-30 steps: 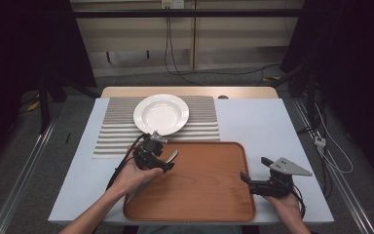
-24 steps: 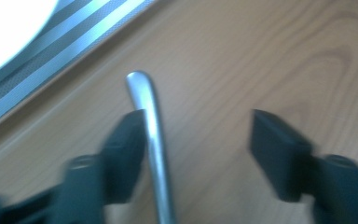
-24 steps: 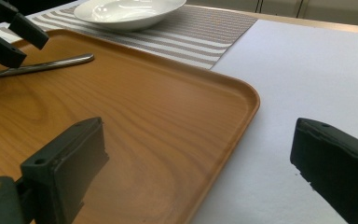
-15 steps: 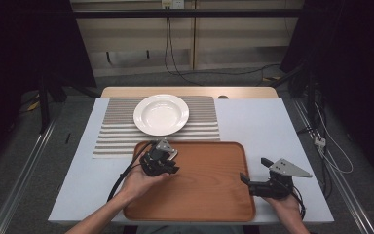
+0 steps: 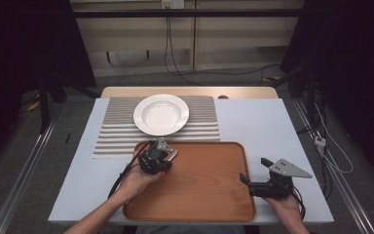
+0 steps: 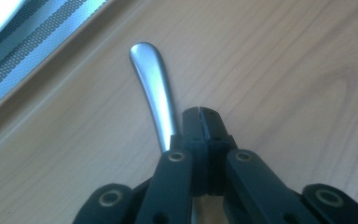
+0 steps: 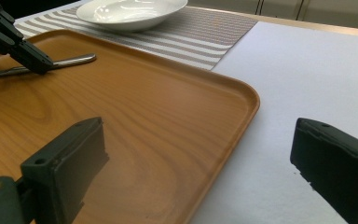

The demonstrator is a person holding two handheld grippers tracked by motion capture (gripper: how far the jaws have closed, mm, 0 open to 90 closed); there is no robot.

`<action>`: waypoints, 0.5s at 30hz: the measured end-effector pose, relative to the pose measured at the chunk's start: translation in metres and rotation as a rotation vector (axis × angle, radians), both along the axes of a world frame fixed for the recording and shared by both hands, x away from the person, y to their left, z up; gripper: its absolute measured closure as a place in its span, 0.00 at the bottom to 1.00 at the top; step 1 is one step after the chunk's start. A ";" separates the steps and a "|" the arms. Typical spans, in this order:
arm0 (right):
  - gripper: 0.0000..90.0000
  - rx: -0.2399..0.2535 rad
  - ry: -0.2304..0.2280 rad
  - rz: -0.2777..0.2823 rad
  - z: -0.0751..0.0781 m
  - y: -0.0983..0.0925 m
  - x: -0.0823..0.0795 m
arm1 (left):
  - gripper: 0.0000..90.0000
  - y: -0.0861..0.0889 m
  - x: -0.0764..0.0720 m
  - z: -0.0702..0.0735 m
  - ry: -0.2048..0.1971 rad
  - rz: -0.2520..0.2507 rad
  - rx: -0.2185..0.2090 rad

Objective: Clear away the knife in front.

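A metal utensil handle [image 6: 151,84] lies on the wooden tray [image 5: 209,195], near its far left corner. My left gripper [image 6: 200,114] points down at it. Its jaws have just been closing and now meet tip to tip; no metal shows in the seam, and the handle runs along and under the left jaw. From the right gripper view the left gripper's tips [image 7: 39,67] sit right at the handle [image 7: 77,59]. My right gripper [image 7: 200,158] stands open with nothing between its jaws, low over the tray's right rim [image 7: 242,116]. In the high view it [image 5: 253,170] is at the tray's right side.
A white deep plate [image 5: 161,113] rests on a striped grey placemat [image 5: 202,124] beyond the tray. A white sheet [image 5: 272,131] covers the table, bare at the right. Cables trail from both grippers toward the person.
The left hand shifted a little right over the tray's far left corner, and its jaws went from wide apart to closed at the handle. The right hand kept still.
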State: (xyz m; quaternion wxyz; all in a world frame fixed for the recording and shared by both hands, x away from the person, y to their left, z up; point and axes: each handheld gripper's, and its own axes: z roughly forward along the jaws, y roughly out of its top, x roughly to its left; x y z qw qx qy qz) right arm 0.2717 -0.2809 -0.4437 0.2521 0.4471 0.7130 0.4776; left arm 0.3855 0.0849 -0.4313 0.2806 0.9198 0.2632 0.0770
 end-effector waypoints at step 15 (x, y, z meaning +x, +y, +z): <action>0.04 -0.001 -0.003 0.003 0.000 -0.001 -0.001 | 1.00 0.010 0.004 0.002 0.000 0.015 0.026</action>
